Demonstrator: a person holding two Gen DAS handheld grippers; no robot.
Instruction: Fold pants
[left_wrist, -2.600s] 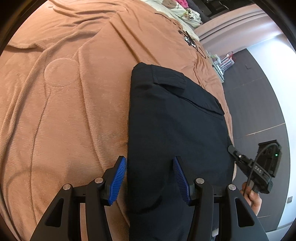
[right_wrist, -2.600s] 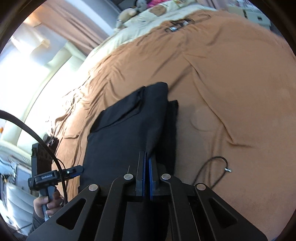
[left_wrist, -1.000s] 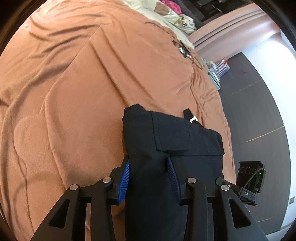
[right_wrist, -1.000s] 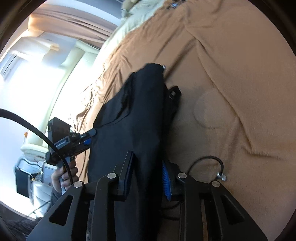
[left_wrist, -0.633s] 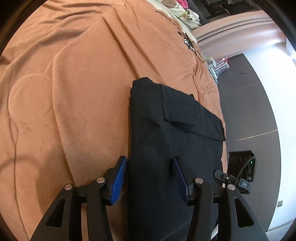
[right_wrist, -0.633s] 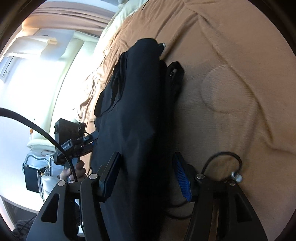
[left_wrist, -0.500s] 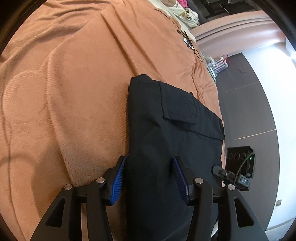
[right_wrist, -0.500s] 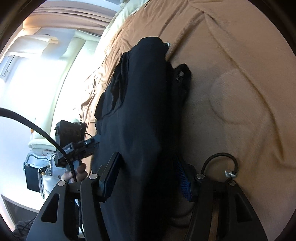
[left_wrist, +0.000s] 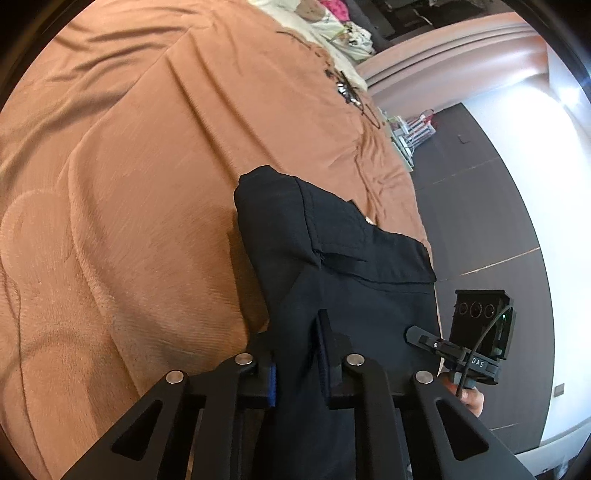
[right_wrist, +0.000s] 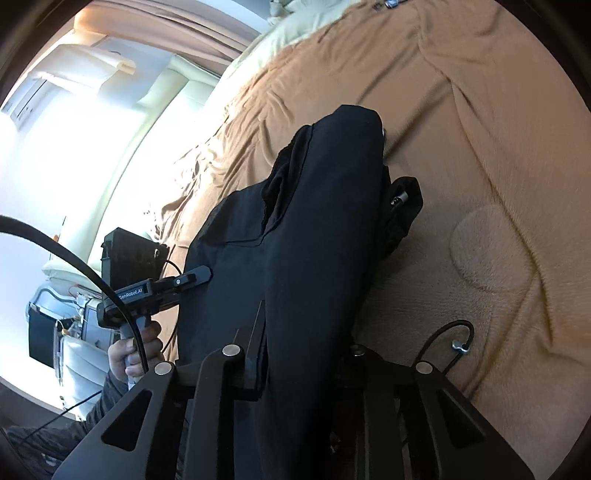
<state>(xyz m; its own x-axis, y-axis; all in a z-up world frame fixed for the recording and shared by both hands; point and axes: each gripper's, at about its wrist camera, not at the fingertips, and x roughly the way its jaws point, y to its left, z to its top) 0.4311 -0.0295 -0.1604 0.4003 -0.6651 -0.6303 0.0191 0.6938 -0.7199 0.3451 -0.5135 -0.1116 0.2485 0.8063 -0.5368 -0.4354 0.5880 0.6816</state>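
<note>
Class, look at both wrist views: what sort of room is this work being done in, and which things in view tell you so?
Most likely a bedroom. The black pants lie on a wide bed covered by a brown blanket, with pale bedding at its far end, and a curtain beside a bright window.

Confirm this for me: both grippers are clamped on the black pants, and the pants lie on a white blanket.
Wrong in one respect: the blanket is brown, not white, as the left wrist view shows. The rest stands: the left gripper and the right gripper, whose jaws have just been closing, are both clamped on the black pants.
</note>
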